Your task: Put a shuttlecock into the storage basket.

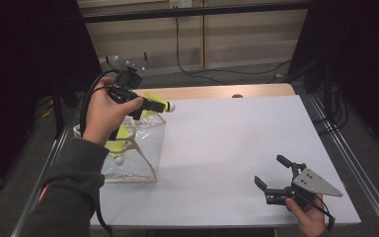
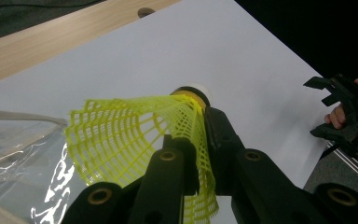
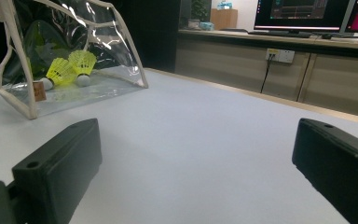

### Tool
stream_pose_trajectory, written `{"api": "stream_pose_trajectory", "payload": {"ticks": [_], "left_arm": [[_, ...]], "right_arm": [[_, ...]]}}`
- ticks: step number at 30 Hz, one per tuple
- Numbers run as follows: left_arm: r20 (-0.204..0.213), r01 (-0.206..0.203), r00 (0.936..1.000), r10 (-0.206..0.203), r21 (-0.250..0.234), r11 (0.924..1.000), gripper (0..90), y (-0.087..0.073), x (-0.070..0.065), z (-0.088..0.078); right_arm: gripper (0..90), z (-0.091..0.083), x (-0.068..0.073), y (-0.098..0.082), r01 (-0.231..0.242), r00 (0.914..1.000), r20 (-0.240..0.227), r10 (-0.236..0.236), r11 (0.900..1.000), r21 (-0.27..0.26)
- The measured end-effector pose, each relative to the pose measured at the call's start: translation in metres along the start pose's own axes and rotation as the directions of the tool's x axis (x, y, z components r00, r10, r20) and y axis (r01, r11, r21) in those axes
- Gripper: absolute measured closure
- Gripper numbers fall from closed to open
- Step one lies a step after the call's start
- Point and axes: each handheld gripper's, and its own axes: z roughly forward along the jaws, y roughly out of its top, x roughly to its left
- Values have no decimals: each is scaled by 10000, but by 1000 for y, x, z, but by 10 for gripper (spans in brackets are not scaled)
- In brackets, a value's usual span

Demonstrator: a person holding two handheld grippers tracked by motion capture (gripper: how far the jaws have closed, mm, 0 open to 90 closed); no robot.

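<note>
A yellow mesh shuttlecock [image 1: 159, 104] with a white cork tip is pinched by its skirt in my left gripper [image 1: 147, 105], which hangs in the air above a clear plastic bag [image 1: 145, 145] with beige trim. In the left gripper view the black jaws [image 2: 199, 135] press on the skirt of that shuttlecock [image 2: 121, 135], cork pointing away. The bag [image 3: 18, 100] holds two more yellow shuttlecocks [image 3: 60, 71]. My right gripper [image 1: 275, 174] rests low at the table's near right, open with nothing between its fingers [image 3: 56, 168].
The white table top [image 1: 227, 143] runs wide between the bag and the right gripper. A wooden strip [image 1: 217, 92] borders the far edge. Metal rails run along both sides. Cables lie on the floor behind, and monitors [image 3: 303, 14] stand on a far counter.
</note>
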Motion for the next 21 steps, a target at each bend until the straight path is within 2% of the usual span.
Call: {"api": "stream_pose_trajectory", "payload": {"ticks": [21], "left_arm": [[-227, -45, 9997, 47, 106, 9999, 850, -3, 6, -10]], "right_arm": [[11, 0, 0, 1, -12, 10000, -5, 12, 10000, -39]]}}
